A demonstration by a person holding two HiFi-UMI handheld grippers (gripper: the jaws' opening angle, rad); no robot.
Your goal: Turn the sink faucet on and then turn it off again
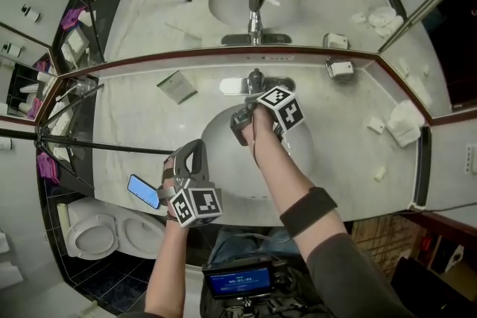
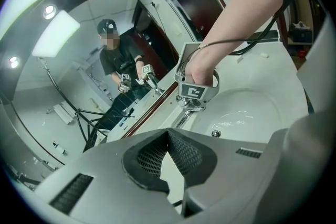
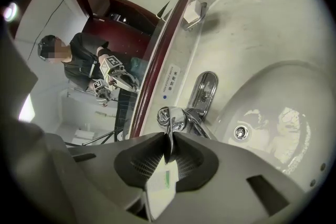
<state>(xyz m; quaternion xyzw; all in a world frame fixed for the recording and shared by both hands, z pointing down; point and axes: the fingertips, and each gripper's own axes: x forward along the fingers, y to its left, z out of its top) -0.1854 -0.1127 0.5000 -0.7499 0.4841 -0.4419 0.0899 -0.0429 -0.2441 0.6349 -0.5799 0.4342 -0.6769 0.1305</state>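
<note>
The chrome faucet [image 1: 256,80] stands at the back of the white basin [image 1: 223,179], just below the mirror. My right gripper [image 1: 244,120] reaches over the basin to it. In the right gripper view the thin chrome lever [image 3: 168,140] stands upright between the pads, and the right gripper [image 3: 168,153] is shut on it; the faucet body [image 3: 171,117] sits just beyond. No stream of water shows, though the basin [image 3: 273,128] has wet patches. My left gripper [image 1: 194,154] hangs over the basin's front left rim, shut and empty. The left gripper [image 2: 168,152] points toward the faucet [image 2: 190,104].
A blue phone [image 1: 143,191] lies at the counter's front left. A chrome holder [image 1: 340,69] and a folded white cloth [image 1: 405,123] sit on the right. A black tripod [image 1: 82,141] stands at the left above a toilet [image 1: 95,237]. The drain [image 3: 241,132] is open.
</note>
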